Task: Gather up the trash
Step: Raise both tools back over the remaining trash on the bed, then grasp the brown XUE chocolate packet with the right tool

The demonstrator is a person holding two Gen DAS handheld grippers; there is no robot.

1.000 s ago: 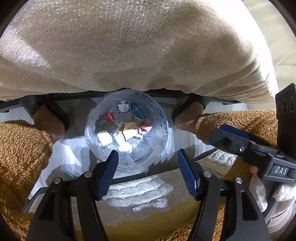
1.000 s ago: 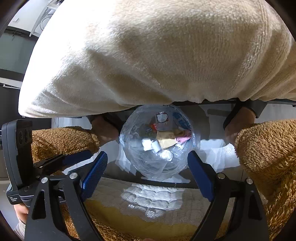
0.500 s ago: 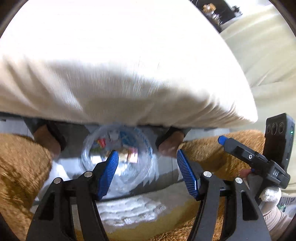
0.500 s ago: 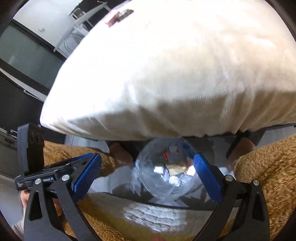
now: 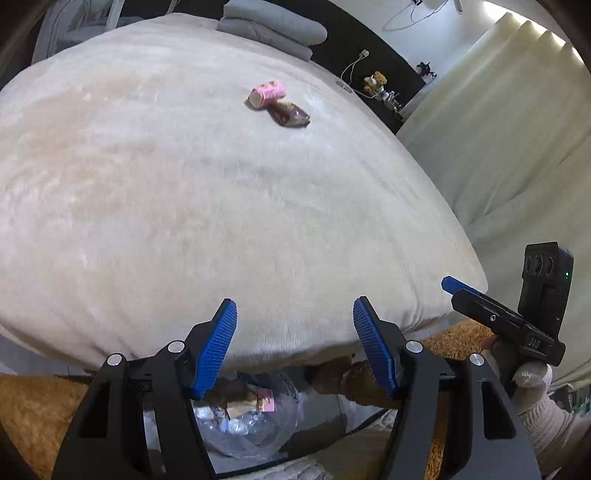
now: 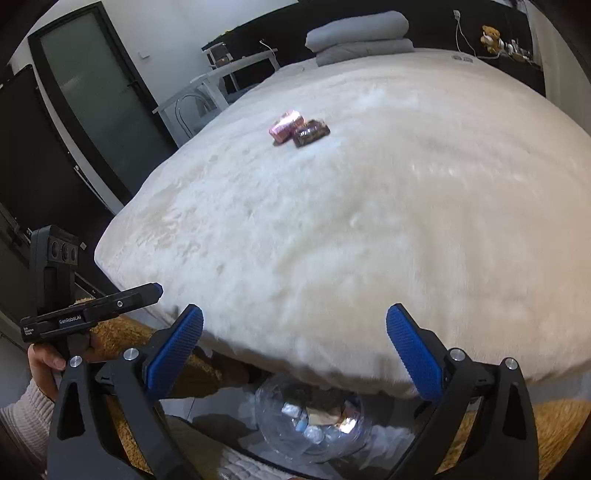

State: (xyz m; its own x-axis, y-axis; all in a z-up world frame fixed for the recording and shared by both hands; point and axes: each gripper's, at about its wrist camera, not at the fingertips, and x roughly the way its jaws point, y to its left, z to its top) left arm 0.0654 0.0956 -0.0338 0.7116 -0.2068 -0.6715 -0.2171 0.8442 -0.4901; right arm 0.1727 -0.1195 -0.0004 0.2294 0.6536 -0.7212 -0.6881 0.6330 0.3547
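Two pieces of trash lie side by side far out on the cream bed cover: a pink wrapper (image 5: 266,94) (image 6: 285,126) and a dark brown wrapper (image 5: 291,115) (image 6: 311,133). A clear plastic bag (image 5: 255,421) (image 6: 310,421) holding several scraps sits on the floor under the bed's edge, below both grippers. My left gripper (image 5: 294,332) is open over the near edge of the bed with nothing between its blue pads. My right gripper (image 6: 294,343) stands wide open and empty there too. Each gripper also shows at the side of the other's view.
The cream bed cover (image 5: 184,206) fills most of both views. Folded grey bedding (image 6: 358,31) lies at the far end. A dark door (image 6: 99,92) and a white table (image 6: 218,77) stand left of the bed, a pale curtain (image 5: 517,147) right. Brown fuzzy fabric (image 5: 33,410) flanks the bag.
Both grippers rose and tilted up from the bag on the floor, so the bed top and the two wrappers came into view. The right gripper's jaws spread wider.
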